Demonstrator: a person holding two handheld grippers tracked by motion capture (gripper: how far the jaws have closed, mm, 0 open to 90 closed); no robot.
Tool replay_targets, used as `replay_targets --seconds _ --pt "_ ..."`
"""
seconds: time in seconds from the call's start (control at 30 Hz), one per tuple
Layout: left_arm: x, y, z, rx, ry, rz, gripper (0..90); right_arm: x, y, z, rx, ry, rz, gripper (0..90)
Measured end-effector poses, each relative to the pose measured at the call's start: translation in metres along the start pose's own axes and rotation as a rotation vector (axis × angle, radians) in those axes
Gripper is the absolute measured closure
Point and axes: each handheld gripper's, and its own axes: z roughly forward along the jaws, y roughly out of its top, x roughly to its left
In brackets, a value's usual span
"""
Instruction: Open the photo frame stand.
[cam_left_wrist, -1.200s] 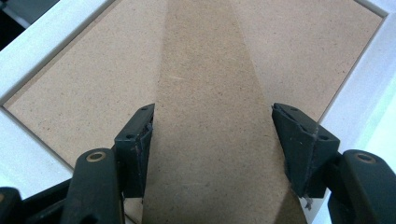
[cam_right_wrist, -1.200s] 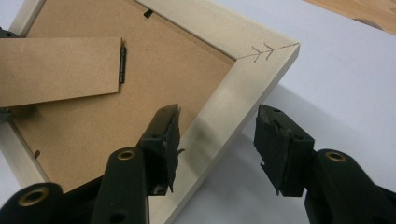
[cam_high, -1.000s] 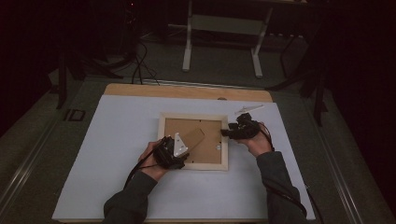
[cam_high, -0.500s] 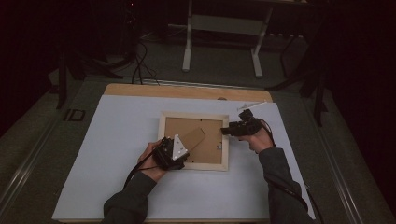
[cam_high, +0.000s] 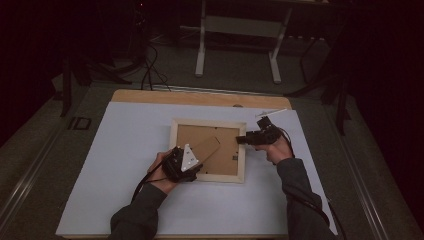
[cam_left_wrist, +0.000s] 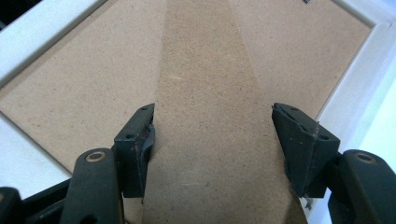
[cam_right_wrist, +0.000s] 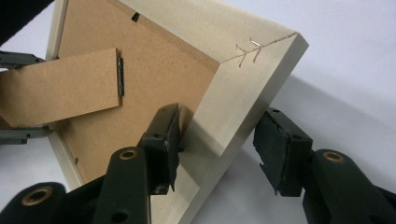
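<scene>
Two tools are working one face-down frame (cam_high: 208, 150) on the counter (cam_high: 125, 150): the left tool (cam_left_wrist: 212, 140) is straddling its stand (cam_left_wrist: 210, 93), spread, while the right tool (cam_right_wrist: 219, 149), jaws closing, is bracketing the rail to steady it.

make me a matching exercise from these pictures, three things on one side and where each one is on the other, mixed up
Things:
1. picture frame
2. stand flap
3. right tongs

Places:
A. straddling the frame's right rail near a corner
B. lying face down on the white mat
C. between the jaws of the left tongs

Pairs: 1-B, 2-C, 3-A
</scene>
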Motion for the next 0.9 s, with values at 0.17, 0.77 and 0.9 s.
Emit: replay_targets --seconds 0.17,0.77,0.9 --pt "0.005 -0.001 0.001 -0.007 -0.042 -0.053 36.4 0.000 -0.001 0.000 -0.010 -0.005 0.008 51.2" --pt "0.034 -0.011 0.003 -0.023 -0.340 -0.356 39.0 0.004 -0.001 -0.002 -0.024 -0.022 -0.011 51.2" --pt "0.039 -0.013 0.004 -0.016 -0.381 -0.391 43.8 0.005 -0.002 -0.003 -0.025 -0.021 -0.014 51.2"
